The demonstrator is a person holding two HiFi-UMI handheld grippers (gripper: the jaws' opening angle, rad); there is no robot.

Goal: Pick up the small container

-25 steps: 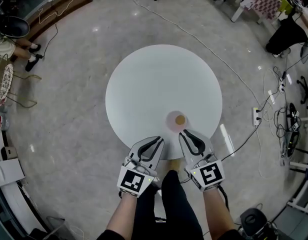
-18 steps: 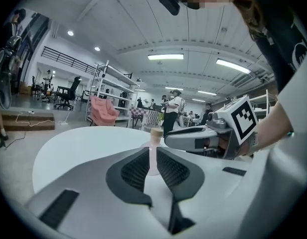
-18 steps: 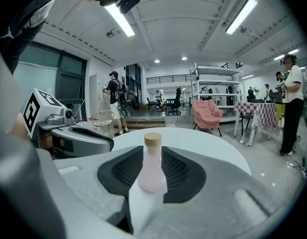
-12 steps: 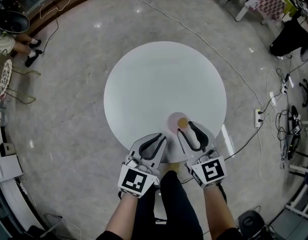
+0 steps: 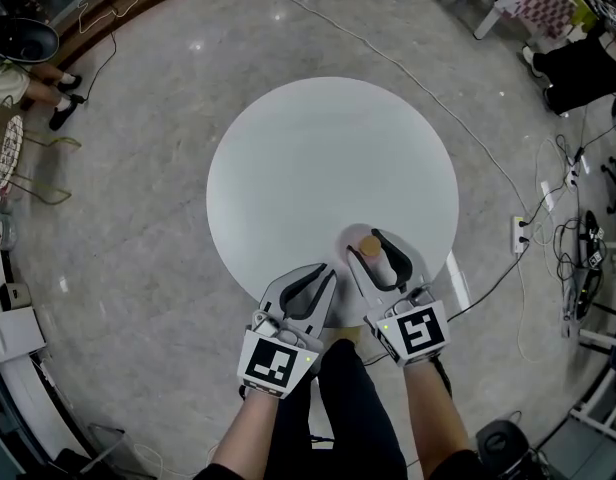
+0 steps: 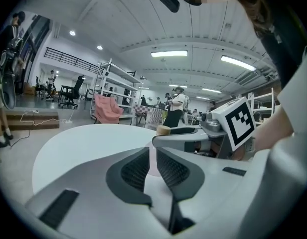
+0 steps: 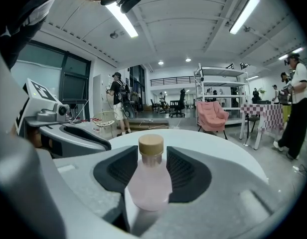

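Pushing forward from a second ago, your right gripper point(image 7: 152, 153) now straddles the small pink container point(image 5: 369, 244) near the front edge of the white table point(image 5: 318, 158), jaws opening, while your left gripper point(image 5: 322, 272) keeps its jaws together.

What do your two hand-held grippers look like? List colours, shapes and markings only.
The left hand-held gripper and the right hand-held gripper look alike: pale grey moulded bodies with broad, curved jaws lined with black ribbed pads. Each carries a white cube printed with black square markers at its rear. The forearms behind them are bare, with no sleeves.
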